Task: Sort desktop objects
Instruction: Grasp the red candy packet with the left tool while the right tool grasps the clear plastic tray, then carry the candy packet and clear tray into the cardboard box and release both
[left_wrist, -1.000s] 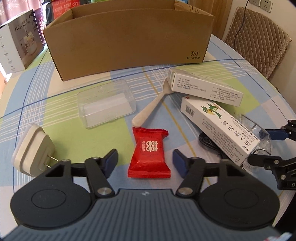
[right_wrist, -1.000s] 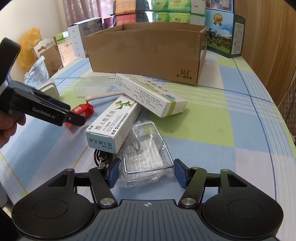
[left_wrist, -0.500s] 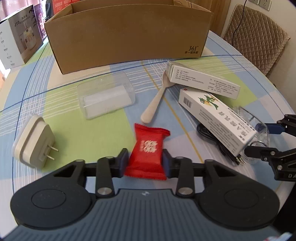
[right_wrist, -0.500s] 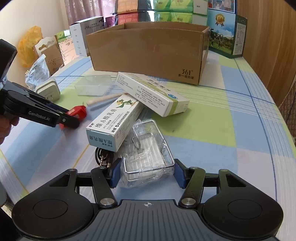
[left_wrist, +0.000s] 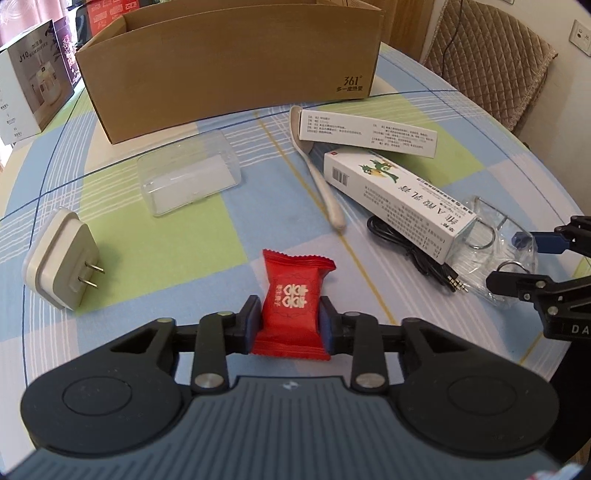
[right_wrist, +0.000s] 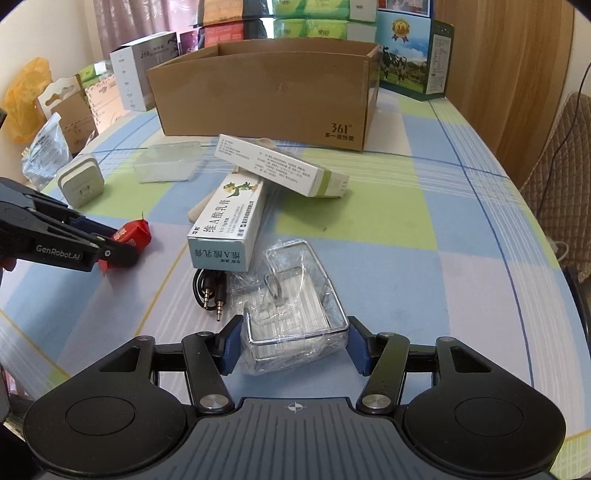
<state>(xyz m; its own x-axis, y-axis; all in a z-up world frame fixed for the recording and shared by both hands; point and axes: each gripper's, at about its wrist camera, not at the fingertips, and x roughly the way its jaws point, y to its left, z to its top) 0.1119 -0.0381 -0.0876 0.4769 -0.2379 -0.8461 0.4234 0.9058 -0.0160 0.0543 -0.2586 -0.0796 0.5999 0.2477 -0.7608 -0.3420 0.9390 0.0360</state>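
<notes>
Now that our left gripper (left_wrist: 290, 321) has closed from wide open a second ago onto the red candy (left_wrist: 291, 295), we hold it pinched at both sides, low over the table (left_wrist: 166, 240) and well short of the box (left_wrist: 229, 62). Our right gripper (right_wrist: 293, 345) has narrowed around the wrapped wire rack (right_wrist: 295, 314), pads touching its edges; whether it grips firmly we cannot tell. Both look ready to lift toward the box.

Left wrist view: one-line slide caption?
Left gripper shut on red candy packet; cardboard box waits behind the remaining clutter.
</notes>
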